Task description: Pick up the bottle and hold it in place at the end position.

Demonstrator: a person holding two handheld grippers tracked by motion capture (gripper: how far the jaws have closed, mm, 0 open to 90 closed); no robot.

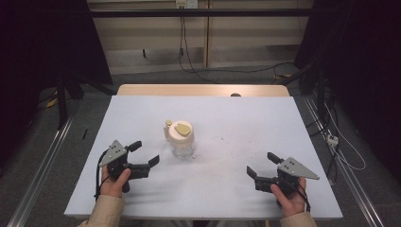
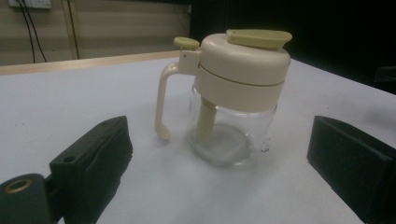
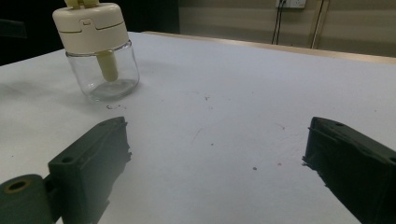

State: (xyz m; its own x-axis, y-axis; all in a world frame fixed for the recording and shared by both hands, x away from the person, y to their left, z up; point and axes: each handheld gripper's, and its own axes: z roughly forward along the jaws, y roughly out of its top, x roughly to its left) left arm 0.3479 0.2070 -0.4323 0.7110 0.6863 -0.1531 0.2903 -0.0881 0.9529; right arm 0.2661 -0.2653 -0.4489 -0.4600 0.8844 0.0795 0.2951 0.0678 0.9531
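Observation:
A clear glass jar with a cream lid, side handle and pale green top flap (image 1: 179,137) stands upright in the middle of the white table (image 1: 236,118). My left gripper (image 1: 144,152) rests at the near left, open, its jaws aimed at the jar a short way off. In the left gripper view the jar (image 2: 233,93) stands just beyond the open gripper (image 2: 217,161), handle to the left. My right gripper (image 1: 261,165) sits at the near right, open, with bare table between its jaws. The right gripper view has the jar (image 3: 100,51) at the far left, well beyond that gripper (image 3: 215,149).
A wooden strip (image 1: 203,90) borders the table's far edge. Cables (image 1: 198,66) run over the floor behind it, and metal rails (image 1: 42,165) flank both sides. Small dark specks (image 3: 205,98) dot the cloth near the jar.

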